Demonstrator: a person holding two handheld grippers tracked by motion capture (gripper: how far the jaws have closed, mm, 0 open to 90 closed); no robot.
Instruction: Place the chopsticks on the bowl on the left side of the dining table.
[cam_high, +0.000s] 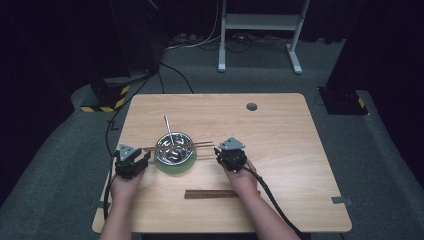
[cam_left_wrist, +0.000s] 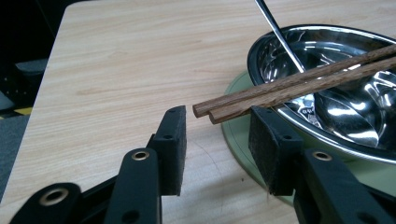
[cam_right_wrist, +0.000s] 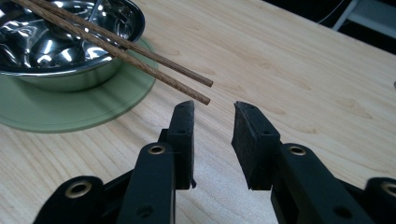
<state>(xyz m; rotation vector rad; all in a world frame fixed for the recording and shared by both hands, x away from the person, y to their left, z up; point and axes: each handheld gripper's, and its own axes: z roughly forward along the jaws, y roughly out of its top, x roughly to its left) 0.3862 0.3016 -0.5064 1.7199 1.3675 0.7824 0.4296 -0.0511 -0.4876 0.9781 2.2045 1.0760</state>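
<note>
1 wooden counter (cam_high: 280, 150) carries a green plate (cam_high: 176, 167) with a steel bowl (cam_high: 174, 148) on it; a spoon (cam_high: 168, 128) leans inside. 2 chopsticks (cam_high: 177, 146) lie across the bowl's rim. The left gripper (cam_left_wrist: 215, 135) sits at their thick ends, the right gripper (cam_right_wrist: 212, 126) just short of the thin tips; both pairs of jaws stand apart, gripping nothing. A wooden strip (cam_high: 211, 194) lies near the front edge.

You've got two brown wooden chopsticks (cam_high: 177, 146) lying side by side, level across the rim of the shiny steel bowl (cam_high: 174, 150), both ends overhanging, left of the table's middle, nearer its front edge.
</note>
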